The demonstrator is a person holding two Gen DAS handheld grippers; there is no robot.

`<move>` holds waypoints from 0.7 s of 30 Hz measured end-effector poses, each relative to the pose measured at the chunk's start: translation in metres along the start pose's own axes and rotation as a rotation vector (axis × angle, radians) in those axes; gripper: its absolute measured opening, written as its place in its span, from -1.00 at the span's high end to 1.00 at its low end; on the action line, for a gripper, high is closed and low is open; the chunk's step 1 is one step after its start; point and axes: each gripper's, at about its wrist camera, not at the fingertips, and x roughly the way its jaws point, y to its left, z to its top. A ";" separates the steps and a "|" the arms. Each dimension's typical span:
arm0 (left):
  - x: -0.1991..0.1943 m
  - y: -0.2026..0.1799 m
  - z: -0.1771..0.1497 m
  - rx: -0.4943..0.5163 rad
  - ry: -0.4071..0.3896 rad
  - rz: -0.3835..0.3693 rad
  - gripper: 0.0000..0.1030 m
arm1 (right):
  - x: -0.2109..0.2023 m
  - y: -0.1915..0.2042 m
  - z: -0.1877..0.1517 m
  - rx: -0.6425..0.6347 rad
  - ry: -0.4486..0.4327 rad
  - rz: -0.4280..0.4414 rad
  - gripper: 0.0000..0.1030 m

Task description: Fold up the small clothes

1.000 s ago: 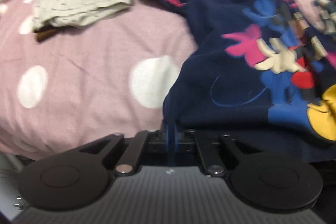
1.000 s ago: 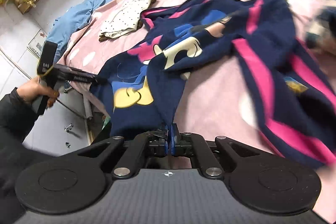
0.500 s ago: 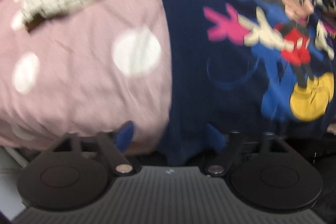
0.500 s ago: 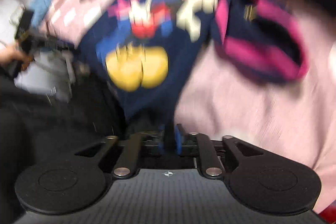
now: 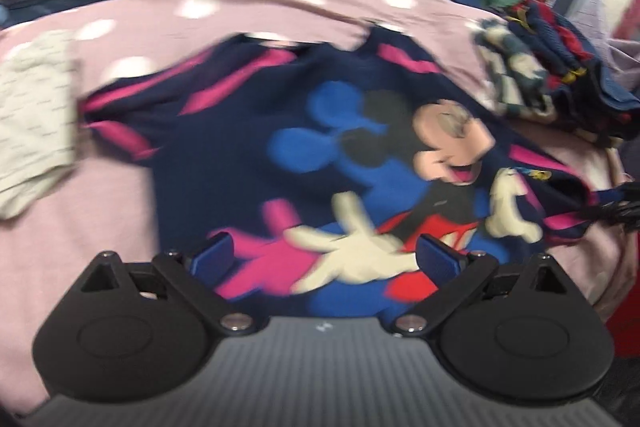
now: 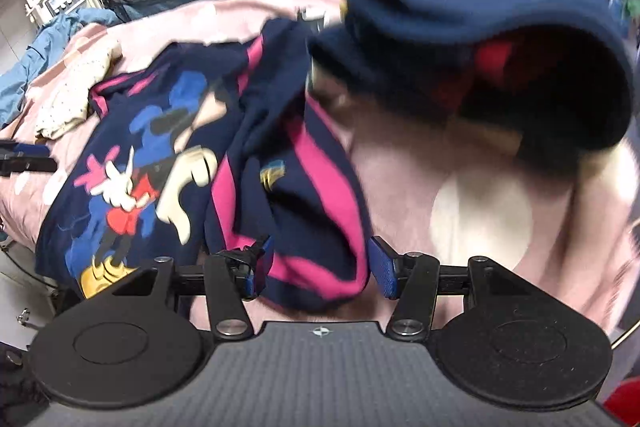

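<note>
I see both tools spread wide, nothing held. Left gripper [image 5: 324,259] hangs over the navy Mickey Mouse shirt [image 5: 248,131], which lies flat mid-frame on the pink polka-dot bedspread [image 5: 80,219]. Right gripper [image 6: 318,273] brackets the shirt's pink-striped sleeve [image 6: 320,227] at lower centre, pads not touching it as far as I can tell. Cream dotted garment [image 5: 32,99] at left edge, blurry clothes pile [image 5: 536,75] upper right.

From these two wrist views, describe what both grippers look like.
The left gripper and right gripper match: black angular linkage arms with silver pivot screws, two round black discs, a ribbed grey body with a small white mark, and blue textured fingertips. No cables or sleeves show.
</note>
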 end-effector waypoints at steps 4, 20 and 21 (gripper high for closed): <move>0.028 -0.036 0.005 0.058 0.023 -0.032 -0.92 | -0.009 0.004 -0.006 -0.052 -0.037 -0.025 0.59; 0.075 -0.076 0.046 0.109 -0.042 -0.011 -0.68 | -0.174 -0.011 0.029 -0.103 -0.294 -0.193 0.66; 0.080 -0.083 0.052 0.116 -0.056 -0.016 -0.68 | -0.165 -0.010 0.028 -0.101 -0.288 -0.184 0.66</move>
